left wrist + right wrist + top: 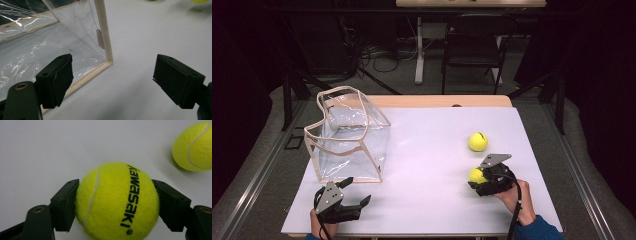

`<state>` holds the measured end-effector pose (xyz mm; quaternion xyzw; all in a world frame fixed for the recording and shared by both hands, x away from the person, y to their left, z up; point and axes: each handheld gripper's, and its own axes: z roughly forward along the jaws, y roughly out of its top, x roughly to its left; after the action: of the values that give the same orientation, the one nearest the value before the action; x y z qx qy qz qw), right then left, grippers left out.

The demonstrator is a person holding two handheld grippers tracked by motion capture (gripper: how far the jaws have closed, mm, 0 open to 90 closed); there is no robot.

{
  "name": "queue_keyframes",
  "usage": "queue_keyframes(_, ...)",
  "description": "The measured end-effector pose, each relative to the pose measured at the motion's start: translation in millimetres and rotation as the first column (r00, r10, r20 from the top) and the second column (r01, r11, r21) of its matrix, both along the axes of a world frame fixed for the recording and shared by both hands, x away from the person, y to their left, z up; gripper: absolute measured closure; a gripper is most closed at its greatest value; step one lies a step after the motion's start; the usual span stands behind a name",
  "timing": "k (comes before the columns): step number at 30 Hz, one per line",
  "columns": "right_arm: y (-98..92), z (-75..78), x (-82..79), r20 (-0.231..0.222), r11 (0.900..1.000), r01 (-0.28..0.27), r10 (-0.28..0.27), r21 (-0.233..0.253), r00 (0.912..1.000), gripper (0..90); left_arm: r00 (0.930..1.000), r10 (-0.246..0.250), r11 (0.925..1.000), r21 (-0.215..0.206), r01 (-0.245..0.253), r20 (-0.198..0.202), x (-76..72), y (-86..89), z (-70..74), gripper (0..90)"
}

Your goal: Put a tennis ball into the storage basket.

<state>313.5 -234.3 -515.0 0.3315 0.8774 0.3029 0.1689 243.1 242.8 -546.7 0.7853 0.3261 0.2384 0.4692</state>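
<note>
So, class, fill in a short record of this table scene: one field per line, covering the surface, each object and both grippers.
surface: white table top
bag: clear plastic bag with beige trim, standing open, far left
ball 1: yellow Kawasaki tennis ball, between the right jaws
ball 2: second yellow tennis ball, loose, beyond the first
left gripper: open, holding nothing, near bag's corner
right gripper: shut on ball 1

Your right gripper (486, 176) was matte black, topped by a grey three-cornered plate, with a black cable trailing back over your hand (515, 197) to a blue sleeve (538, 230). Your left gripper (353, 191) wore the same grey plate and black cable. Up close, each one's jaws were blocky black pads, with a brass-coloured screw eye set in the arm behind them.
</note>
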Motion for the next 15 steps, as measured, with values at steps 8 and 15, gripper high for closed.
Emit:
queue_keyframes(8, 7.5, -0.1, 4.6, 0.003, 1.0, -0.017, 0.017, -0.005, 0.9999, 25.5, 1.0, 0.0, 1.0, -0.01, 0.0, 0.0, -1.3, 0.0, -0.1, 16.1)
queue_keyframes(15, 15.3, -0.1, 8.0, 0.003, 0.999, -0.039, 0.039, -0.008, 0.9993, 25.5, 1.0, -0.002, 1.0, -0.006, 0.002, 0.001, -0.5, -0.2, -0.2, 16.1)
